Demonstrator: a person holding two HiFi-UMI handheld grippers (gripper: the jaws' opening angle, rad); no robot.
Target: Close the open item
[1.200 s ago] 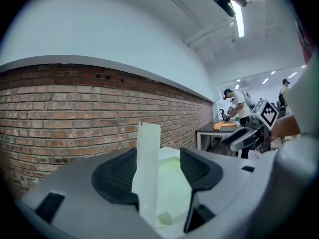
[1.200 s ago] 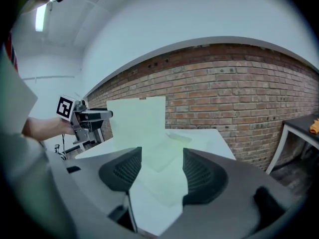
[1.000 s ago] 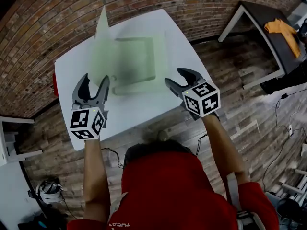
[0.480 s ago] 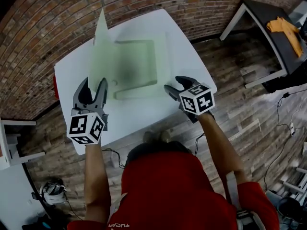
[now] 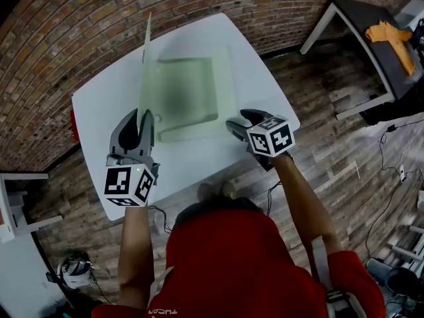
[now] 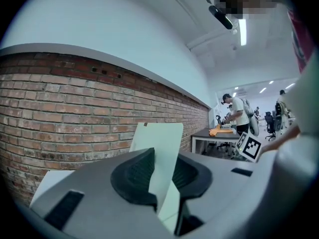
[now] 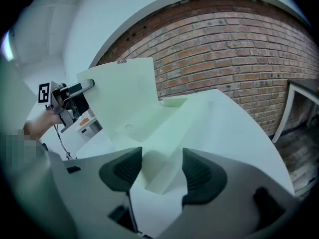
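Note:
A pale green flat box (image 5: 185,95) lies open on the white table (image 5: 99,111), its lid (image 5: 144,58) standing upright along the left side. My left gripper (image 5: 141,121) has just been closing and is now shut on the lid's near edge; in the left gripper view the lid (image 6: 159,148) runs up between the pads. My right gripper (image 5: 237,121) stands open at the box's front right corner. In the right gripper view that corner (image 7: 159,176) sits between the spread jaws, untouched, with the raised lid (image 7: 124,93) behind.
A dark table (image 5: 351,28) with an orange cloth (image 5: 391,42) stands at the upper right. A brick wall (image 5: 66,38) runs behind the white table. A white stool (image 5: 20,204) is at the left. A person (image 6: 238,112) works far off.
My left gripper went forward to the lid and its jaws closed on the near edge. The lid now shows more edge-on. My right gripper sank toward the box's front right corner.

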